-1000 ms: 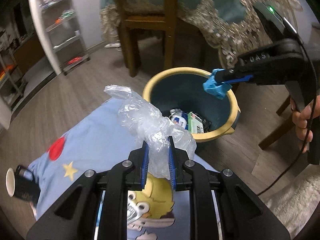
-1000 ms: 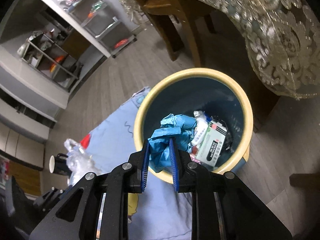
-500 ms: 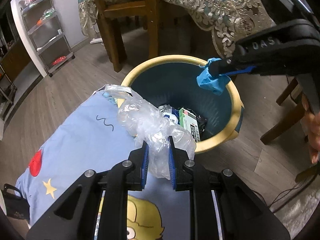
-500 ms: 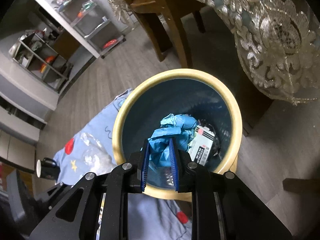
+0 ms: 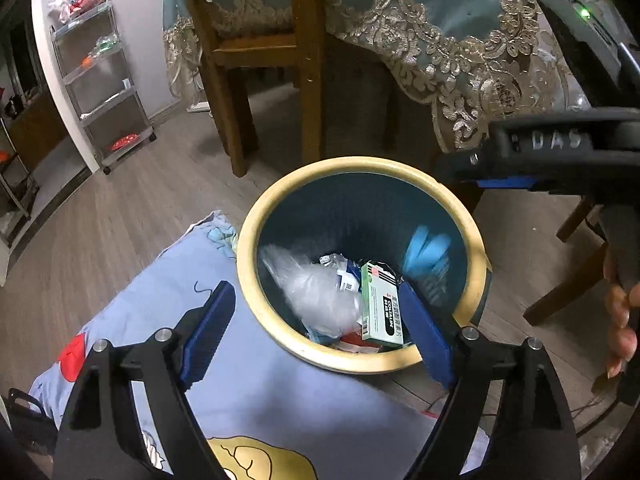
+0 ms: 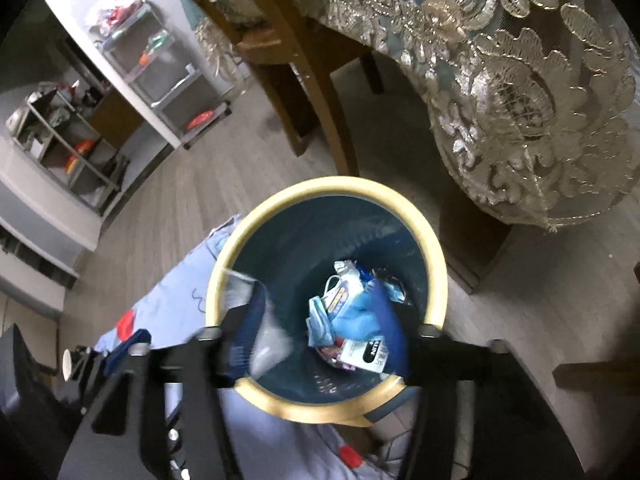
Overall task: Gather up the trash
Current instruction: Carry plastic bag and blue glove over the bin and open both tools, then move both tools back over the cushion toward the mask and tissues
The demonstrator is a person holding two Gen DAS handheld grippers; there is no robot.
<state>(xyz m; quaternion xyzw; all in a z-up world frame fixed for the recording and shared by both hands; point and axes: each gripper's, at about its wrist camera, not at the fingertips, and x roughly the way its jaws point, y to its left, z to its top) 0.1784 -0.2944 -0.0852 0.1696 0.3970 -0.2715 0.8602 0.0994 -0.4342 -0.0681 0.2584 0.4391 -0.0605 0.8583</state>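
Left wrist view shows our left gripper (image 5: pixel 316 328) over the near rim of the trash bin (image 5: pixel 474 240), its jaws having just swung wide apart with nothing between them. Past them, inside the bin, a clear plastic bag (image 5: pixel 316 292) lies blurred at the left, beside a green and white carton (image 5: pixel 380 304), and a blue glove (image 5: pixel 426 254) shows blurred against the right inner wall. Our right gripper (image 5: pixel 460 168) reaches in from the right above the far rim. In the right wrist view its jaws (image 6: pixel 324 336) have likewise just opened, holding nothing, with the blue glove among the litter just beyond them. We see the bin standing on a wooden floor (image 5: pixel 120 224), touching a light blue printed cloth (image 5: pixel 256 392) on its near left, with a chair (image 5: pixel 260 52) and a lace tablecloth (image 5: pixel 460 64) beyond.
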